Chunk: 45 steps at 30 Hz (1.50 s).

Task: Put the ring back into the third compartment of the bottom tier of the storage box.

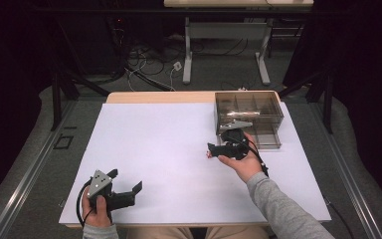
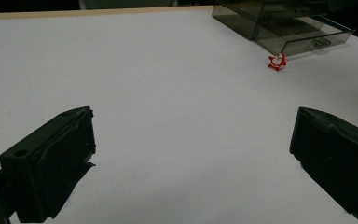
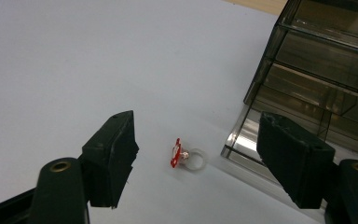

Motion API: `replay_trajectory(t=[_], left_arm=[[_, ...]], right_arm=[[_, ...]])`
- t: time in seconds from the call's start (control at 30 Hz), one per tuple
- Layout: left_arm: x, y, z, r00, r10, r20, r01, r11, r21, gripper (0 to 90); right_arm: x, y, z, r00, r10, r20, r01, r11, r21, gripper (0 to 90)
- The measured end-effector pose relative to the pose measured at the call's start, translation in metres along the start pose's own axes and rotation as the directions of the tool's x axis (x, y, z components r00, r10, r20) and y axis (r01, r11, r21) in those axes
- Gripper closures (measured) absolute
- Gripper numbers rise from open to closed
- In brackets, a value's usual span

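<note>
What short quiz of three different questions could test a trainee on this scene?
1. True or false: the right gripper is shut on the red ring.
2. Which is pulled open on the smoky drawer box?
A. bottom drawer
B. top drawer
C. none
3. Fill in: the left gripper has its jaws ____ over the white sheet.

Key:
1. False: its jaws stand apart, the ring lying on the sheet between them.
2. A
3. open

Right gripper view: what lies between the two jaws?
A small red-and-white ring lies on the white table between the open right gripper's jaws, untouched.
</note>
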<state>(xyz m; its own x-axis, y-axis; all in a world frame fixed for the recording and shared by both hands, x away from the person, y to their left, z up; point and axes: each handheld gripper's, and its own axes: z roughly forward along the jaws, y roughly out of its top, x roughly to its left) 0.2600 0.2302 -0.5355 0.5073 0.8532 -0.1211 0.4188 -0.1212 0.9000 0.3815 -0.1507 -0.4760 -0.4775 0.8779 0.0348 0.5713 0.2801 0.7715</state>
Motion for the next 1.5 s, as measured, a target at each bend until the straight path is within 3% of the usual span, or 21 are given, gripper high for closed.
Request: replay_trajectory(t=[0.1, 0.43, 0.6, 0.73, 0.87, 1.0, 1.17, 1.2, 1.5], left_arm=[[0.0, 0.0, 0.0, 1.0, 0.0, 0.001, 0.0, 1.0, 0.001, 0.6], [0.0, 0.0, 0.001, 1.0, -0.003, 0.005, 0.003, 1.0, 0.006, 0.6], [0.0, 0.0, 0.001, 1.0, -0.004, 0.006, 0.004, 1.0, 0.008, 0.7], [0.001, 0.0, 0.001, 1.0, -0.004, 0.005, 0.004, 1.0, 0.007, 0.7], [0.001, 0.0, 0.001, 1.0, -0.005, 0.006, 0.005, 1.0, 0.008, 0.6], [0.001, -0.001, 0.001, 1.0, -0.005, 0.002, 0.005, 1.0, 0.002, 0.7], [0.001, 0.0, 0.001, 1.0, -0.003, 0.007, 0.003, 0.9999, 0.011, 0.6], [0.001, 0.0, 0.001, 1.0, -0.003, 0.007, 0.003, 0.9999, 0.012, 0.7], [0.002, -0.001, 0.001, 0.9999, -0.006, 0.011, 0.005, 0.9998, 0.018, 0.6]], right_arm=[[-0.001, 0.0, 0.003, 0.9999, 0.002, 0.01, -0.002, 1.0, 0.008, 32.4], [0.0, -0.002, 0.017, 1.0, 0.01, 0.0, -0.01, 0.997, 0.076, 31.1], [0.0, -0.003, 0.025, 0.9983, 0.058, 0.007, -0.058, 0.991, 0.122, 30.1], [0.0, -0.004, 0.027, 0.9977, 0.064, 0.024, -0.067, 0.99, 0.127, 31.2], [-0.001, -0.003, 0.031, 0.9924, 0.12, 0.028, -0.123, 0.984, 0.131, 34.1], [-0.004, -0.004, 0.034, 0.99, 0.133, 0.047, -0.138, 0.982, 0.132, 37.6], [-0.008, -0.004, 0.037, 0.9849, 0.169, 0.037, -0.172, 0.977, 0.123, 40.5], [-0.009, -0.005, 0.038, 0.98, 0.197, 0.024, -0.199, 0.972, 0.124, 41.6], [-0.005, -0.009, 0.049, 0.9729, 0.23, -0.021, -0.224, 0.962, 0.153, 43.0]])
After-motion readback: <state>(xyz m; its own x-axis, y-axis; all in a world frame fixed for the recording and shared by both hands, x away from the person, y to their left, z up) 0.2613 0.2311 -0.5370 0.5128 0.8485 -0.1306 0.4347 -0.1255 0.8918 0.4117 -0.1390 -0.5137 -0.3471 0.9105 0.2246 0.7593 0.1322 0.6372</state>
